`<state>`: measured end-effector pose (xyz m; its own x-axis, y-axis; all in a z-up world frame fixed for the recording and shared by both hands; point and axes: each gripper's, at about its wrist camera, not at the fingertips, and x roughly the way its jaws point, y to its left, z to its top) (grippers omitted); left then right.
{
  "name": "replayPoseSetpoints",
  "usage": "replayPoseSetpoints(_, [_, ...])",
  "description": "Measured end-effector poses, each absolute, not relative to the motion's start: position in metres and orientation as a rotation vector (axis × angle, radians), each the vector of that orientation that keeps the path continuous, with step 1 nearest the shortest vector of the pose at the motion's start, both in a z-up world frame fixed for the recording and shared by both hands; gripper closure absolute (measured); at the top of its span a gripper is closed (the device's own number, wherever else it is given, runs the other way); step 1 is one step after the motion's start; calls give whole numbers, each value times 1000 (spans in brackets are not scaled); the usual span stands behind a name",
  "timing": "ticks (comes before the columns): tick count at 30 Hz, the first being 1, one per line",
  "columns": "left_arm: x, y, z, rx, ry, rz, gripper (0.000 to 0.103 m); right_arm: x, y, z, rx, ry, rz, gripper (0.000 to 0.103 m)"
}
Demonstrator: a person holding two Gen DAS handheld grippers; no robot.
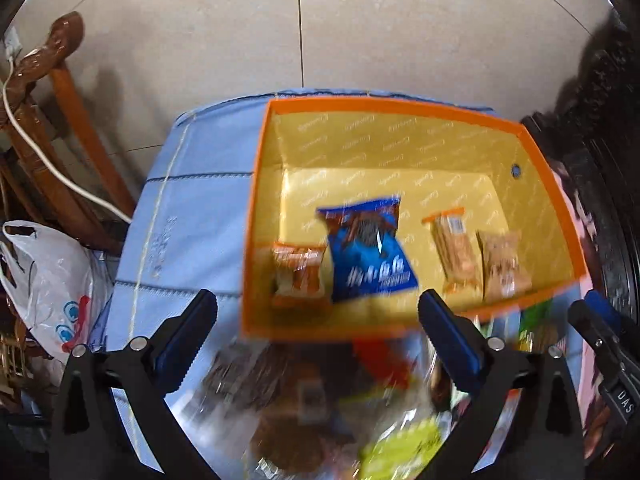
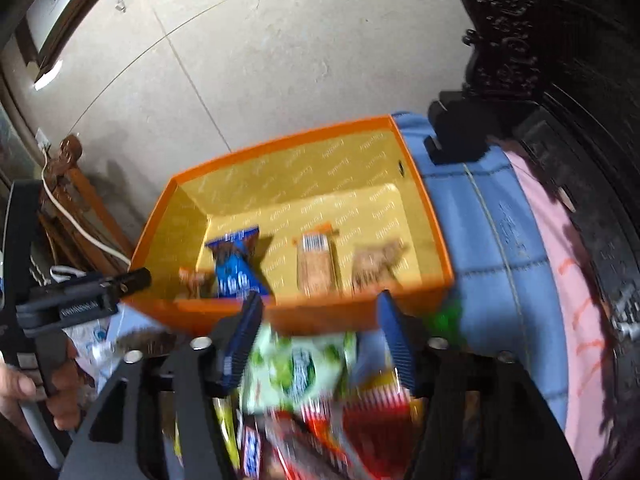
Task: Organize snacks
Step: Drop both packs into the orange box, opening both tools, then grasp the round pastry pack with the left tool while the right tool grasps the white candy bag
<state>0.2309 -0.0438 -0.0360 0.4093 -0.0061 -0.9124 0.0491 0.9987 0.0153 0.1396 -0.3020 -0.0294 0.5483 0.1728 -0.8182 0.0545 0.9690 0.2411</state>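
Snacks already sorted lie on the floor of the orange box [image 1: 400,110]: a blue packet [image 1: 366,254] toward its left half, a small orange-and-white packet [image 1: 298,276] in the near left corner just beside the blue one, and two tan bars, one with an orange end [image 1: 454,252] and a paler one [image 1: 502,266], toward the right, apart from the blue packet. The box sits on a blue quilted cloth [image 1: 192,208]. Just in front of the box's near wall lies the unsorted pile [image 2: 316,408], badly blurred: a green-and-white packet [image 2: 298,368], red and yellow wrappers, and a dark brown packet [image 1: 256,380] nearer the left side. The left gripper [image 1: 316,328] hangs over that pile with its jaws spread wide and nothing between them. The right gripper [image 2: 318,338] also stands with jaws apart, the green-and-white packet showing in the gap, but the blur leaves it unclear whether the pads touch it, so it appears not yet gripped. The likely step is picking the next snack from the pile to carry into the box. Crowded, overlapping, slippery wrappers pose the main risk: closing jaws could catch two packets at once, or pinch only a crinkled edge that slips free over the box wall. Both grippers work close together in front of the box, so they could also knock one another, or nudge the box along the cloth.
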Motion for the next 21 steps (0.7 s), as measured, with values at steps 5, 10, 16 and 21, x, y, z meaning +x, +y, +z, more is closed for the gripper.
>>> replayPoseSetpoints(5, [176,-22,-38,36,1161,-52,4,89,-304,-35,271,1046,64,37])
replayPoseSetpoints(10, [124,-2,-53,36,1206,-59,4,48,-304,-49,301,1107,47,33])
replayPoseSetpoints(16, [77,15,-79,59,1287,-61,4,5,-292,-68,307,1176,47,33])
replayPoseSetpoints(21, [52,15,-91,99,1324,-88,4,-10,-277,-76,293,1209,70,33])
